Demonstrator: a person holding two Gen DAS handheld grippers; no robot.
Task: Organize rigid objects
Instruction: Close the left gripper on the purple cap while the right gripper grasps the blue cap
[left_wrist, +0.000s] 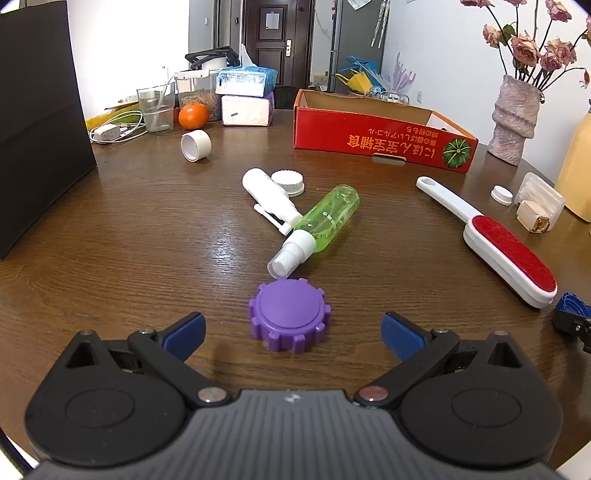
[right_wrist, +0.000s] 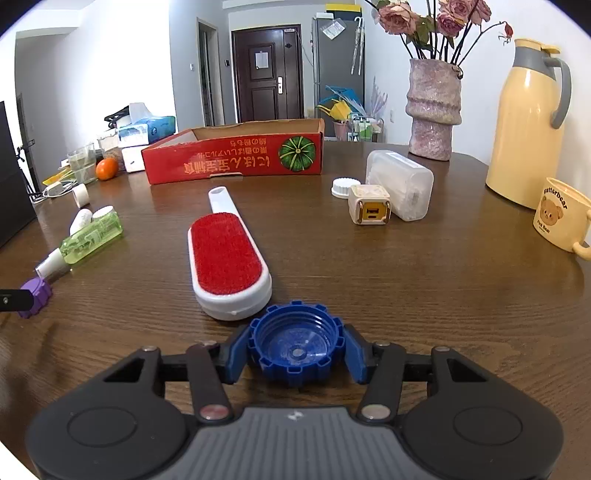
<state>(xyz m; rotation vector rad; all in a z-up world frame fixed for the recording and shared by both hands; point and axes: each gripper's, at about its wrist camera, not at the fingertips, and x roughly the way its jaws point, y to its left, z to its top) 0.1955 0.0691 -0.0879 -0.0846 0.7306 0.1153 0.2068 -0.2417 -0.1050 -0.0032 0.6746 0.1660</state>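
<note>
A purple toothed cap (left_wrist: 290, 314) lies flat on the wooden table (left_wrist: 147, 229), just ahead of my left gripper (left_wrist: 293, 326). That gripper is open, its blue pads wide on either side of the cap and clear of it. My right gripper (right_wrist: 297, 356) is shut on a blue toothed cap (right_wrist: 295, 332) that faces hollow side up, low over the table. A red-faced lint brush (right_wrist: 225, 258) lies right in front of it. A green spray bottle (left_wrist: 328, 218) and a white bottle (left_wrist: 269, 195) lie touching each other beyond the purple cap.
An open red cardboard box (left_wrist: 380, 136) stands at the back. Near it are white caps (left_wrist: 288, 181), a roll of tape (left_wrist: 195, 146), a charger cube (right_wrist: 369, 210), a clear case (right_wrist: 402, 181), a vase (right_wrist: 434, 110), a thermos (right_wrist: 524, 122) and a mug (right_wrist: 561, 218).
</note>
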